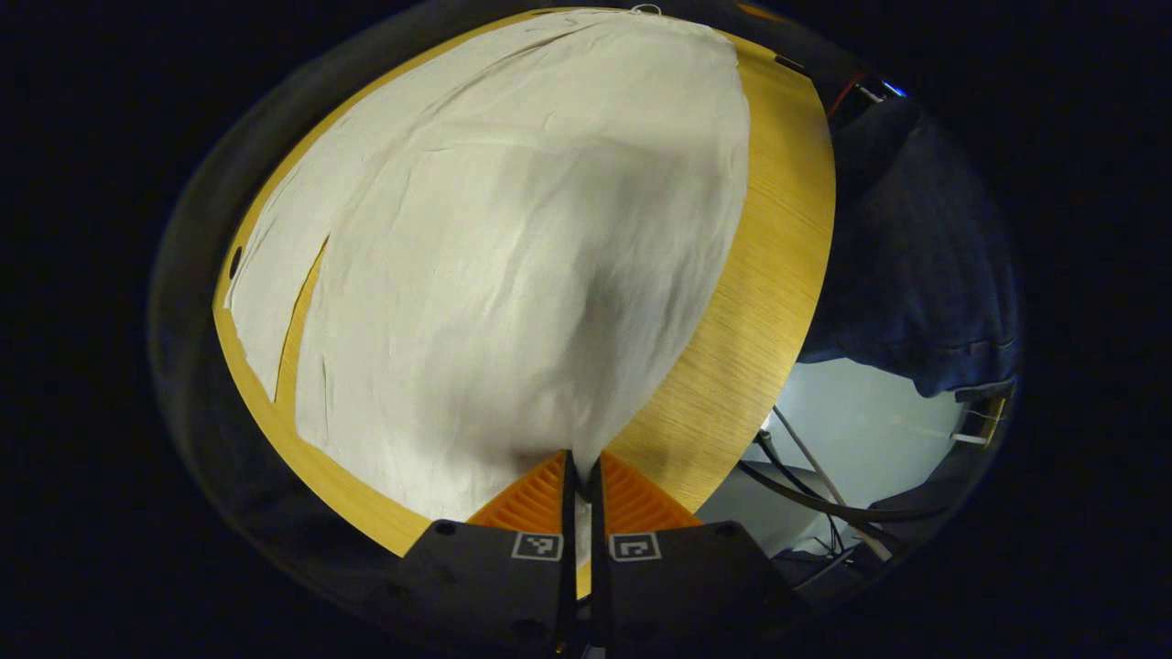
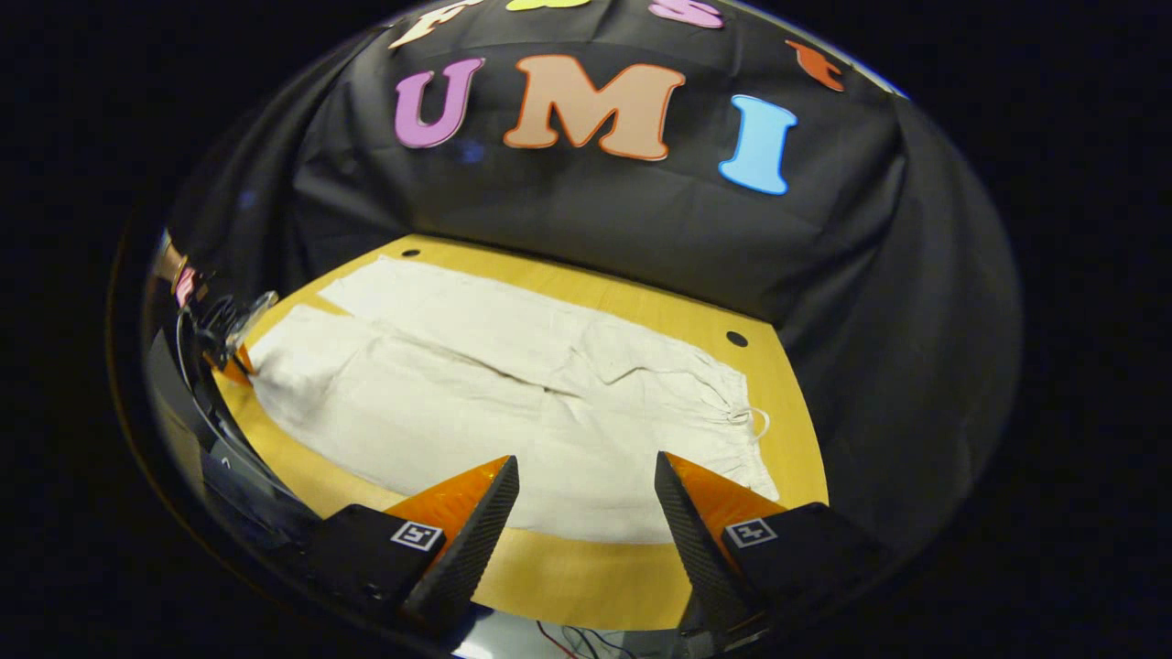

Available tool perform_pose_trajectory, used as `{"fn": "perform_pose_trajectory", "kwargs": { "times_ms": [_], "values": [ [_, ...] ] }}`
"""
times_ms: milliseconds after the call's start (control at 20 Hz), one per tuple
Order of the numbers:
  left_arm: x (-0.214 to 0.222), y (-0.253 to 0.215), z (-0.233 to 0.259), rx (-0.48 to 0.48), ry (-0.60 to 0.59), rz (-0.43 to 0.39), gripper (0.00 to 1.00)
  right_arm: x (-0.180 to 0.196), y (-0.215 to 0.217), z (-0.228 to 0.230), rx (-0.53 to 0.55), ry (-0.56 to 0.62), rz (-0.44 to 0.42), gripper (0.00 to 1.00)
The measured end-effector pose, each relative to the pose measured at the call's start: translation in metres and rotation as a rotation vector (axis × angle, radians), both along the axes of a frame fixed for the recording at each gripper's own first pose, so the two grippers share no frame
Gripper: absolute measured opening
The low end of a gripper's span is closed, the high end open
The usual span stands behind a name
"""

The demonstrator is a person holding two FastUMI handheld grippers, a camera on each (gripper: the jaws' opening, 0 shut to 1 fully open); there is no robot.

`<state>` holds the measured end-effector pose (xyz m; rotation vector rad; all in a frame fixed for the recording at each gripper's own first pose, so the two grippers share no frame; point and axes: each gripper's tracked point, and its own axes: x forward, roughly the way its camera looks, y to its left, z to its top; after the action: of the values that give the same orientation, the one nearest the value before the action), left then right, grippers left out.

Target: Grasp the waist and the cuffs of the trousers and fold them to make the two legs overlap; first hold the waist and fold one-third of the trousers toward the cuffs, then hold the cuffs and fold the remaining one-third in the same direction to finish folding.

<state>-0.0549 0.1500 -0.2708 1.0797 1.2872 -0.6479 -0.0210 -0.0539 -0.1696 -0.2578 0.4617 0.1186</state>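
Cream trousers (image 2: 513,412) lie spread flat on the wooden table (image 2: 586,577), with the drawstring waist (image 2: 746,421) at the right and both legs running left. My right gripper (image 2: 586,462) hovers open over the near edge of the trousers, close to the waist end, with nothing between its fingers. My left gripper (image 1: 581,458) is shut on the cuff of the near leg; in the left gripper view the trousers (image 1: 513,256) rise from the table (image 1: 760,302) into its closed fingers. In the right gripper view that left gripper (image 2: 231,355) sits at the far left on the cuff.
A person in dark blue clothing (image 1: 916,256) stands beside the table's edge in the left gripper view. Cables (image 1: 806,485) hang below that edge over a pale floor. Small round holes (image 2: 736,339) mark the tabletop near the back wall.
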Motion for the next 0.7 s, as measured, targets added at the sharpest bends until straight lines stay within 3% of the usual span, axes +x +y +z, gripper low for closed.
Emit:
{"fn": "perform_pose_trajectory", "kwargs": {
  "times_ms": [300,700],
  "values": [
    [0.002,-0.001,-0.001,0.039,-0.023,0.053,0.01,0.008,-0.056,-0.069,-0.221,0.202,0.151,0.96],
    [0.002,-0.002,-0.003,0.059,-0.062,0.122,0.01,0.018,-0.076,-0.142,-0.415,0.467,0.41,0.98]
  ]
}}
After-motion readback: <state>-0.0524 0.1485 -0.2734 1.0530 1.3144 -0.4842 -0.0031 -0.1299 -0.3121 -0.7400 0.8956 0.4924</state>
